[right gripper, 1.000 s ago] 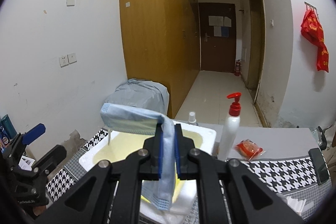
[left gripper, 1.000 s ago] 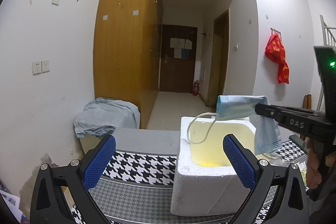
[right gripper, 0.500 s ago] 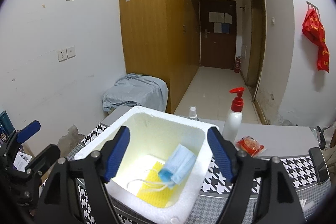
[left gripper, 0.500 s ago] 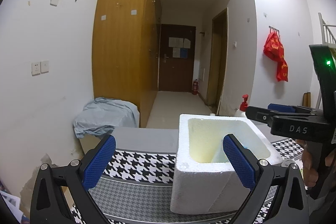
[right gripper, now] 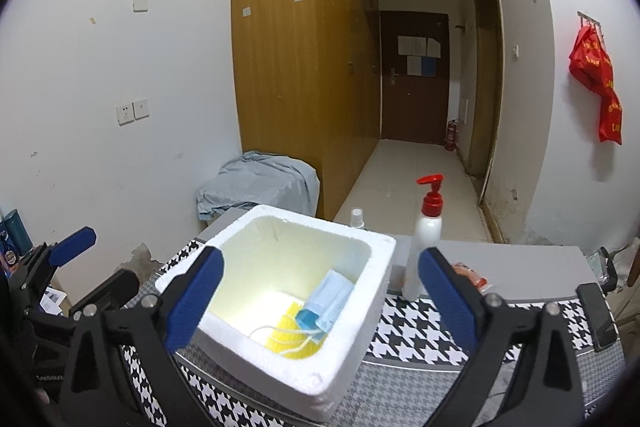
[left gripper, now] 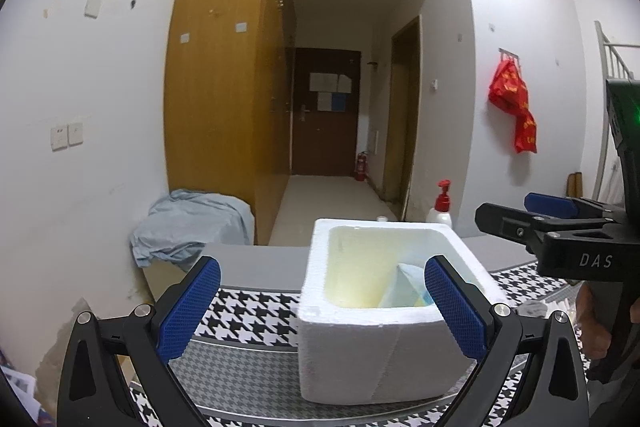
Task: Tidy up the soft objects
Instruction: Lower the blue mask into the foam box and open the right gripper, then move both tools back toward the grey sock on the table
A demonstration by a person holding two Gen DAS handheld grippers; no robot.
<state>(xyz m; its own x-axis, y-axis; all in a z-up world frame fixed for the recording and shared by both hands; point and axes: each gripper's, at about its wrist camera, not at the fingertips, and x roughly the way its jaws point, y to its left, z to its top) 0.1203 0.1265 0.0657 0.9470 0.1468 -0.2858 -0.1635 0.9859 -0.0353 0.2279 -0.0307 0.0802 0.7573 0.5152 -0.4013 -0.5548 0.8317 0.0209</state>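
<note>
A white foam box stands on the houndstooth tablecloth; it also shows in the left wrist view. A blue face mask lies inside it against the right wall, over a yellow cloth; the mask's edge shows in the left wrist view. My right gripper is open and empty above the box. My left gripper is open and empty, in front of the box's left side. The right gripper shows from the side in the left wrist view.
A white pump bottle with a red top and a small spray bottle stand behind the box. A red snack packet and a black phone lie to the right. A grey cloth heap sits by the wardrobe.
My right gripper opened and let go of the blue mask, which dropped into the foam box. The right gripper then drew back a little to the right. The left gripper stayed still.
</note>
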